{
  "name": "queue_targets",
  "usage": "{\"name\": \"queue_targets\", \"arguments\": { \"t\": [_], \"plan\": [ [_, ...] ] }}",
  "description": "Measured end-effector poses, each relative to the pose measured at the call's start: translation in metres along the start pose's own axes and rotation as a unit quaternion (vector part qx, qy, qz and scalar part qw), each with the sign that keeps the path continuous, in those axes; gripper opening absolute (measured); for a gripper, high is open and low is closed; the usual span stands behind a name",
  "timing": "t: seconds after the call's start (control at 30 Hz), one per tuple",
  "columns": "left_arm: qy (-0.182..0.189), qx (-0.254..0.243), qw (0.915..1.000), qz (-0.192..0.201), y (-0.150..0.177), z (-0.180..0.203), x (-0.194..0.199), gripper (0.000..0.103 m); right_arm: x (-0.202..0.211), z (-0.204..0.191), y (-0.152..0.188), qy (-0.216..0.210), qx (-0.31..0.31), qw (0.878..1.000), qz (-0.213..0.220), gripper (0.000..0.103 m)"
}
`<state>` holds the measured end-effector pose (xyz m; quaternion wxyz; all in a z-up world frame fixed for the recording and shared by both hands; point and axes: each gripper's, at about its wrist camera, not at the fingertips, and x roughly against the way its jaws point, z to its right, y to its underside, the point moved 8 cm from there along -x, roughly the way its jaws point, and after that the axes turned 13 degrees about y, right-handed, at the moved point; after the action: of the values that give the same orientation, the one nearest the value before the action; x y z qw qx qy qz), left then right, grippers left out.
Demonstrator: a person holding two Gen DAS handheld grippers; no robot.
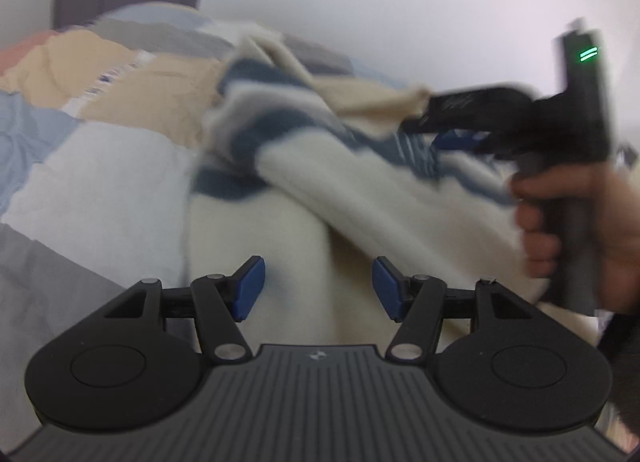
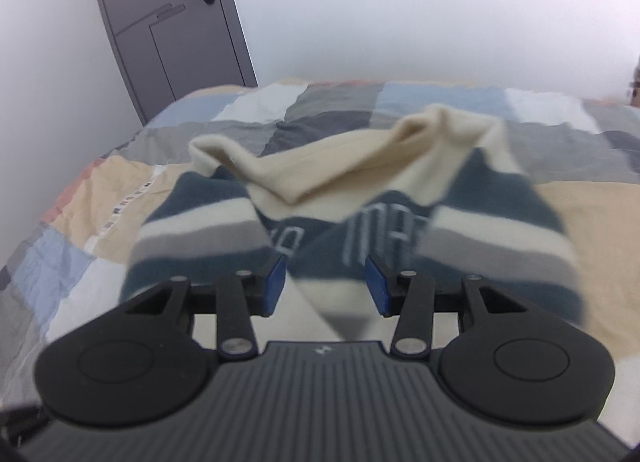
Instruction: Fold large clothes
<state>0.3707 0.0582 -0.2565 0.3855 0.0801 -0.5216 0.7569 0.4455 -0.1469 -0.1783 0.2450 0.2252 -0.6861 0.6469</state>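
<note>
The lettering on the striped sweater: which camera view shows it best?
The right wrist view shows it best: pale letters lie on a dark band of the striped sweater, though blurred and unreadable. In the left wrist view the sweater appears only as smeared stripes; no letters can be made out.

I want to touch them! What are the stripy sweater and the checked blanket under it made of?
The sweater looks like soft knitted wool or fleece: its cream, navy and grey stripes look fuzzy and matte, and it folds thickly. The picture is blurry, so that is a guess. The blanket looks like thin woven cotton, flat and not shiny, with fine crinkles across its coloured squares.
</note>
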Motion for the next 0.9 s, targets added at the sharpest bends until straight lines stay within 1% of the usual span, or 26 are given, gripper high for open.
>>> {"name": "queue_targets", "arguments": {
  "t": [0.07, 0.13, 0.23, 0.33, 0.4, 0.5, 0.57, 0.63, 0.77, 0.8, 0.9],
  "plan": [
    [-0.002, 0.0, 0.9997, 0.026, -0.009, -0.007, 0.006, 0.065, -0.027, -0.013, -0.007, 0.006, 0.006, 1.0, -0.007, 0.046],
    [-0.002, 0.001, 0.9991, 0.043, -0.017, -0.015, 0.009, 0.065, -0.054, -0.021, -0.011, 0.031, 0.036, 0.999, -0.003, 0.046],
    [-0.007, 0.013, 0.999, 0.042, -0.019, -0.03, 0.002, 0.065, -0.092, -0.026, -0.018, 0.056, 0.067, 0.996, 0.0, 0.045],
    [-0.019, 0.03, 0.9987, 0.037, -0.018, -0.044, -0.008, 0.065, -0.127, -0.022, -0.022, 0.072, 0.067, 0.995, -0.016, 0.045],
    [-0.026, 0.04, 0.9976, 0.051, -0.019, -0.053, -0.01, 0.066, -0.144, -0.023, -0.029, 0.082, 0.072, 0.994, -0.015, 0.045],
    [-0.036, 0.043, 0.9967, 0.059, -0.02, -0.062, -0.014, 0.066, -0.164, -0.024, -0.05, 0.095, 0.076, 0.993, 0.002, 0.045],
    [-0.036, 0.054, 0.9962, 0.059, -0.02, -0.069, -0.018, 0.066, -0.175, -0.021, -0.066, 0.103, 0.062, 0.993, 0.017, 0.045],
    [-0.036, 0.064, 0.9954, 0.06, -0.02, -0.076, -0.022, 0.066, -0.186, -0.017, -0.079, 0.103, 0.045, 0.993, 0.025, 0.045],
    [-0.038, 0.079, 0.9943, 0.061, -0.018, -0.085, -0.028, 0.066, -0.196, -0.015, -0.11, 0.114, 0.028, 0.99, 0.082, 0.045],
    [-0.038, 0.079, 0.9943, 0.06, -0.018, -0.085, -0.031, 0.066, -0.199, -0.015, -0.117, 0.116, 0.022, 0.989, 0.088, 0.045],
    [-0.043, 0.066, 0.9951, 0.06, -0.017, -0.085, -0.037, 0.066, -0.213, -0.015, -0.124, 0.116, 0.015, 0.991, 0.07, 0.045]
  ]
}}
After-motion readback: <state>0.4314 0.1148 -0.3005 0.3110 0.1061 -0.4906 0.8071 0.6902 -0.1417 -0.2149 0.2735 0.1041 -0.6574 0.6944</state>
